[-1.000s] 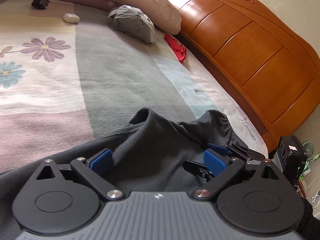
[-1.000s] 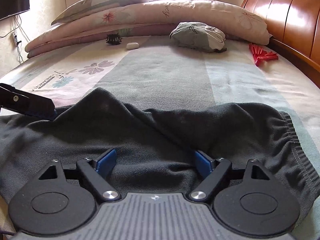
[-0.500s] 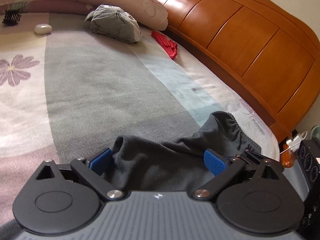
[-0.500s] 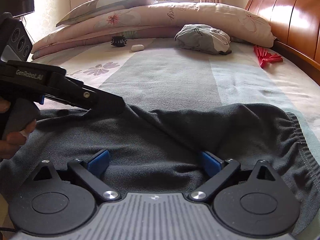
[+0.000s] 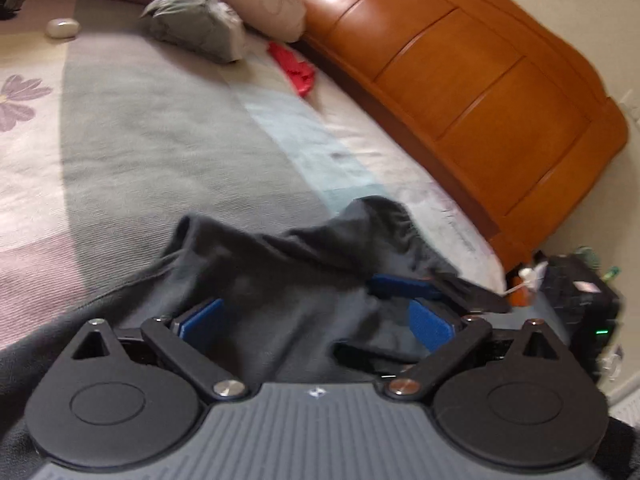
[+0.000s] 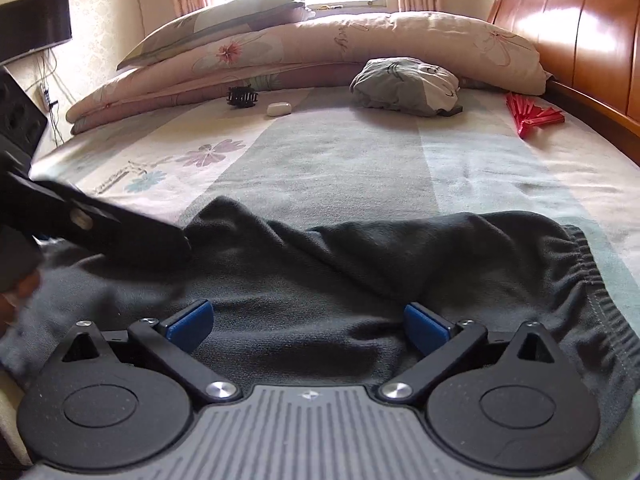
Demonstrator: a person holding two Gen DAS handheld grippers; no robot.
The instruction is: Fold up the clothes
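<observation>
Left tool (image 5: 316, 322): jaws wide, dark garment (image 6: 360, 272) bunched between, no pinch visible; it has travelled across the bed (image 6: 340, 160) toward 3 o'clock. Right tool (image 6: 308, 322): jaws opening, cloth under them released. Garment lies at 6 o'clock; fold laid, regrasp likely next.

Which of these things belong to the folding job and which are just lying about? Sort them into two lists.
For the job:
dark grey garment
left claw, jaws apart
right claw, jaws opening over the cloth

Lying about:
red fan
black hair clip
small white case
grey bundle
pillows
</observation>
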